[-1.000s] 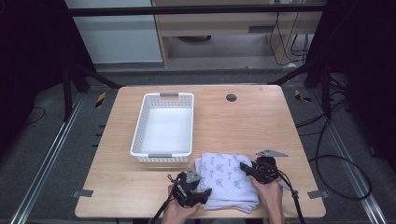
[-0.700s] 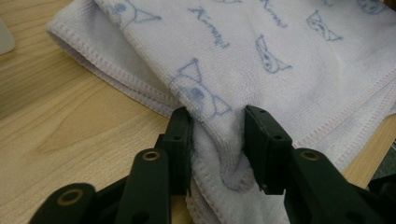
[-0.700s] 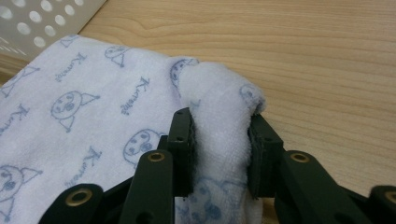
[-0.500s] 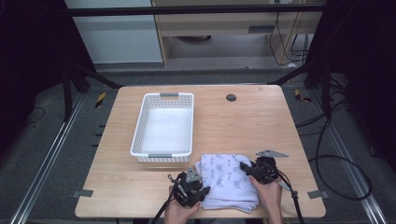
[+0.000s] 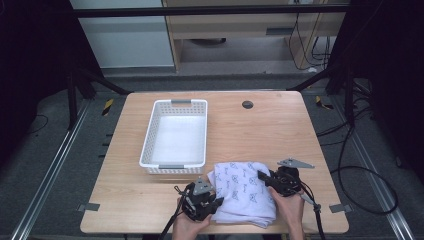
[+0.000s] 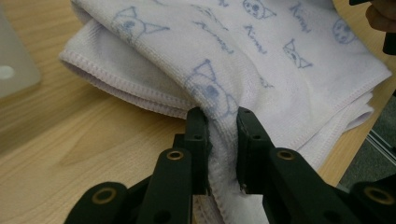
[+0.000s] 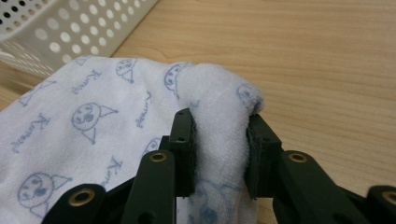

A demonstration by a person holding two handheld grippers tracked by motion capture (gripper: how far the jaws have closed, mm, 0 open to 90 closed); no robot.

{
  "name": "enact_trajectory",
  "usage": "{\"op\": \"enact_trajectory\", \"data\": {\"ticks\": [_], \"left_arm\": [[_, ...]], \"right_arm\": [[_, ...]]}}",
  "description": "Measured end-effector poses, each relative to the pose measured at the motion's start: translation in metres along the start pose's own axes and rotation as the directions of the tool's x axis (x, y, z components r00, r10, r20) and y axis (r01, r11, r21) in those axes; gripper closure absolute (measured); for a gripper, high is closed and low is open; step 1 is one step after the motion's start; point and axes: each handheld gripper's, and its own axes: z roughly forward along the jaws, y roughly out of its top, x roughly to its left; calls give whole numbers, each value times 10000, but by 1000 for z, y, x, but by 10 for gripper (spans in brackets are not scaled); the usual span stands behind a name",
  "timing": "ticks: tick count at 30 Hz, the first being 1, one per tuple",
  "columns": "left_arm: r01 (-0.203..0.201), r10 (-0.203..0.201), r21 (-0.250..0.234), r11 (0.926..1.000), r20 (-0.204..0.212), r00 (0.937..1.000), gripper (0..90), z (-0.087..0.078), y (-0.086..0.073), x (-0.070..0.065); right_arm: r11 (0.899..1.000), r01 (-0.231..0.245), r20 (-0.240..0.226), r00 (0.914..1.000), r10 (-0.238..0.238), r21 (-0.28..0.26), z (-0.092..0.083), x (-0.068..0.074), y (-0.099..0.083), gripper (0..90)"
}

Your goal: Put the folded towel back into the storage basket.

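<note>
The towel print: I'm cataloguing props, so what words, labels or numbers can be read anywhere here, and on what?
"Kimmi", or close to it: repeated blue script between cat faces on the white towel; the letters are too loose to read surely.
White basket, table: no text.

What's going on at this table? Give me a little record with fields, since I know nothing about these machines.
Worker: a person holding a two-jaw gripper in each hand
Cloth: white folded towel with blue cat faces, near the table's front edge
Left gripper: jaws just closed, pinching a fold of the towel
Right gripper: shut on a bunched towel edge
Basket: white, perforated, beside the towel
Table: light wood
Likely next: perhaps lifting the towel with both grippers
</note>
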Motion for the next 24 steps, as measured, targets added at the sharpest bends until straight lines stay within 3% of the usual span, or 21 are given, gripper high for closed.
{"op": "enact_trajectory", "data": {"ticks": [9,24], "left_arm": [[-263,263,-481,9985,11,9997,765,-17,9,-1],[-228,224,-1183,9927,-42,9997,765,-37,21,1]], "right_arm": [[9982,151,-126,9998,-159,-585,-20,12,15,684],[9886,636,-30,9979,-646,-1362,-41,29,36,682]]}}
